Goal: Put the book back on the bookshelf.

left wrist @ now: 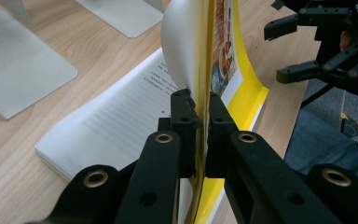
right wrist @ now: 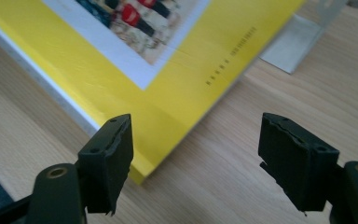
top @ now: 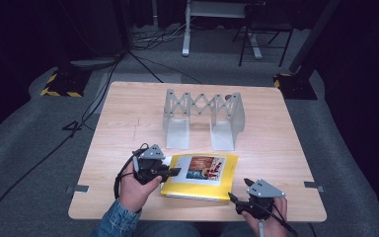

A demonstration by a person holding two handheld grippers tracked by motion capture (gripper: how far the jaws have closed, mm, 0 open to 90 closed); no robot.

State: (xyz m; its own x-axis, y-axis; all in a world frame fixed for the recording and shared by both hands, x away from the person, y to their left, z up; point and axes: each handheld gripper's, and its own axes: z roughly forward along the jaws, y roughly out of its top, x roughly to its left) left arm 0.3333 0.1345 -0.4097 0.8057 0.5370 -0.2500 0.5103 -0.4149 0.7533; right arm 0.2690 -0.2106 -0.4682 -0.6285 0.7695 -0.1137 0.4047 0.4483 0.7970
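At the near edge of the bench, the right gripper sits in the person's right hand, low over the wood just off the near right corner of the book. Its fingers stand wide apart with nothing between them; in the right gripper view the book's yellow corner lies just ahead of the left one, and bare wood shows under the gap.

A little farther in and to the left, the left gripper, held in the left hand with a denim sleeve at the wrist, meets the book's left edge. In the left gripper view its fingers are pinched tight on the yellow cover along with a white leaf or two, lifting them upright off the block of pages, whose printed text is laid bare. The rest of the book lies flat on the bench, near the front and slightly right of centre.

Beyond the book, well apart from it, a grey metal rack stands mid-bench: two upright ends with flat feet, joined by a scissor lattice.

On the floor past the bench are cables and stand legs.
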